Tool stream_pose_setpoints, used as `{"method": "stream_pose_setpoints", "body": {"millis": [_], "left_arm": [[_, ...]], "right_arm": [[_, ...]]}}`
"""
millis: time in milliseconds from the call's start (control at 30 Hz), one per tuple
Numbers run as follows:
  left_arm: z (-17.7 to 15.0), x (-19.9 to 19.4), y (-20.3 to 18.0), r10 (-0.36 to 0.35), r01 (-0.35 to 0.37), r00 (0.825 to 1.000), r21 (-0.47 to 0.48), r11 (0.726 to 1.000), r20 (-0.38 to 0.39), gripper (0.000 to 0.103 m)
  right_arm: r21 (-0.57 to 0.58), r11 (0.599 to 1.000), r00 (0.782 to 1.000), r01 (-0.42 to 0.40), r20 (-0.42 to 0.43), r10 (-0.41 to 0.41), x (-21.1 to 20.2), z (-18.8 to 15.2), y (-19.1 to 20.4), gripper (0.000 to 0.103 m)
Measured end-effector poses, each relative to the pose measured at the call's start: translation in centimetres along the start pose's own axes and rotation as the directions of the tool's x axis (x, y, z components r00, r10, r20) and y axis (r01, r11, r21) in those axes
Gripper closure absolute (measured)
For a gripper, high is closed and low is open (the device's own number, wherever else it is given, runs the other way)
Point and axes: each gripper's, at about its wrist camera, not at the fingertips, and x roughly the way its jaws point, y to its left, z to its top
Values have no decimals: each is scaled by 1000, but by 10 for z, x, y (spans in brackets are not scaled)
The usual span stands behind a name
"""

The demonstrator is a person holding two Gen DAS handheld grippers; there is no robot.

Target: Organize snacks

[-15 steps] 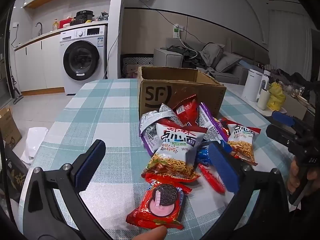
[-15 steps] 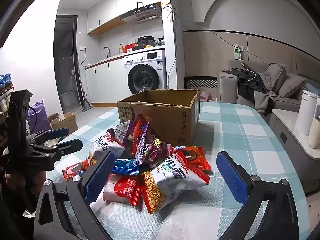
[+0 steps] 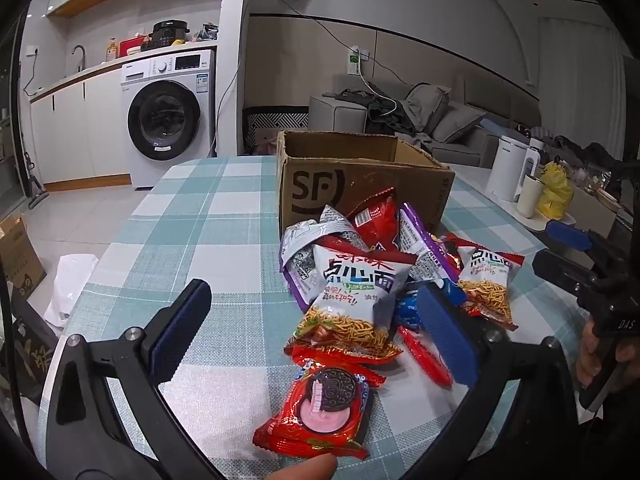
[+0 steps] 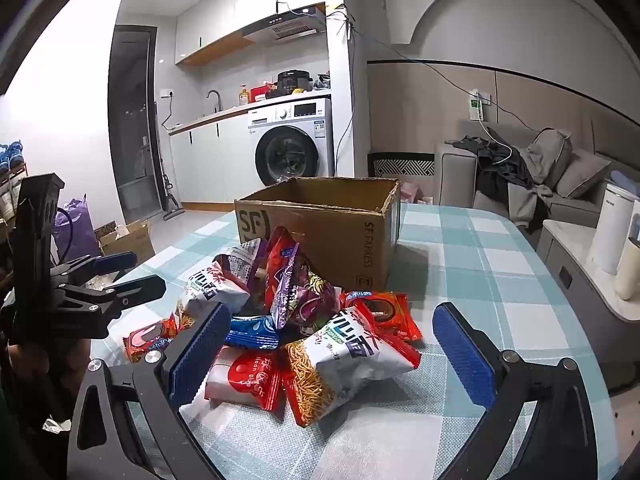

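Observation:
A pile of snack packets lies on the checked table in front of an open cardboard box point(image 3: 360, 184), also seen in the right wrist view point(image 4: 320, 224). My left gripper point(image 3: 316, 320) is open and empty, with a red cookie packet point(image 3: 324, 412) lying between its fingers and a white noodle packet point(image 3: 356, 296) just beyond. My right gripper point(image 4: 332, 344) is open and empty, its fingers on either side of another white noodle packet point(image 4: 344, 364) and a red-and-white packet point(image 4: 244, 380). Each gripper shows in the other's view: the left gripper point(image 4: 116, 268) and the right gripper point(image 3: 560, 248), both open.
The checked table point(image 3: 192, 232) runs left of the pile. A side counter with a white kettle point(image 3: 508, 172) and a yellow bag point(image 3: 554, 190) stands to the right. A washing machine point(image 3: 168, 120) and a sofa point(image 3: 440, 120) are behind.
Nothing has visibly moved; both grippers stay open around the pile.

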Motion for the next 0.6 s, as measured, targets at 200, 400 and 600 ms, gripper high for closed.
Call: {"method": "stream_pose_setpoints", "body": {"millis": [200, 400, 600], "left_arm": [[0, 0, -1, 1, -1, 1000, 0, 1000, 0, 1], [-1, 1, -1, -2, 2, 1000, 0, 1000, 0, 1], [-1, 1, -2, -2, 2, 1000, 2, 1000, 1, 1]], "right_arm": [[-8, 1000, 1000, -5, -2, 5, -5, 4, 0, 0], [-9, 1000, 1000, -2, -4, 2, -5, 4, 1, 0], [-8, 1000, 1000, -2, -4, 2, -5, 3, 1, 0]]}}
